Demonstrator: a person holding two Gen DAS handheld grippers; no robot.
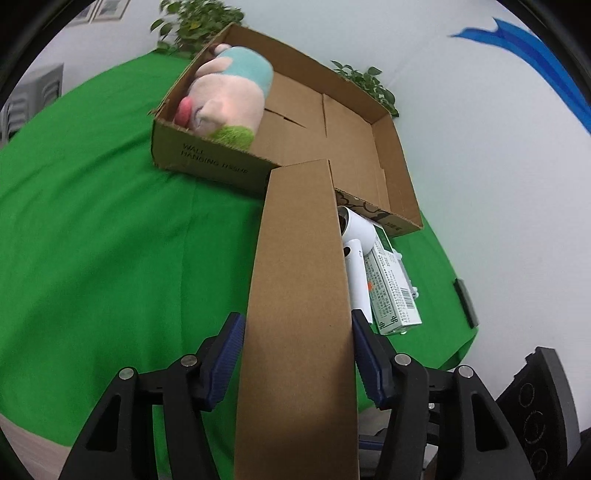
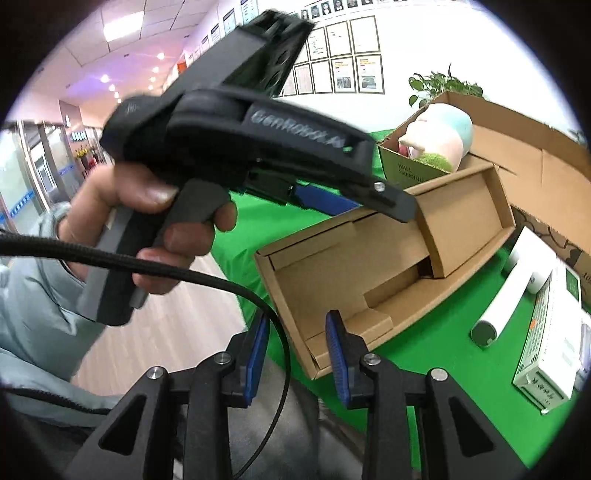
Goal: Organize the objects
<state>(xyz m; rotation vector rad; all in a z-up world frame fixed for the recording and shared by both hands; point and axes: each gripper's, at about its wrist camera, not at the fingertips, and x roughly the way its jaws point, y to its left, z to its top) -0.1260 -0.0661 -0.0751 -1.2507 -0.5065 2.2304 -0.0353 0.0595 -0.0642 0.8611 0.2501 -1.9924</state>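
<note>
My left claw [image 1: 297, 354] is pinching the small cardboard box [image 1: 299, 295] across its width, a blue pad against each side, and that brown face fills the middle of the left view and hides much of what lies behind it. From the right wrist I see the same small cardboard box [image 2: 388, 269] lying open side toward me on the green table [image 2: 443, 369], its near corner reaching between the pads of my right claw [image 2: 297, 354]; whether those pads actually press on the corner I cannot tell. The left hand [image 2: 147, 229] and its black tool block the upper left of that view, with a black cable [image 2: 221, 284] looping across in front of the right claw. Beyond stands the large open carton [image 1: 369, 147] with the plush toy [image 1: 229, 96] in its far left corner. Just beside the small box lie a white hair dryer [image 1: 356, 254] and a green-and-white packet [image 1: 391, 291], touching each other. Potted plants [image 1: 195, 22] stand behind the carton.
</note>
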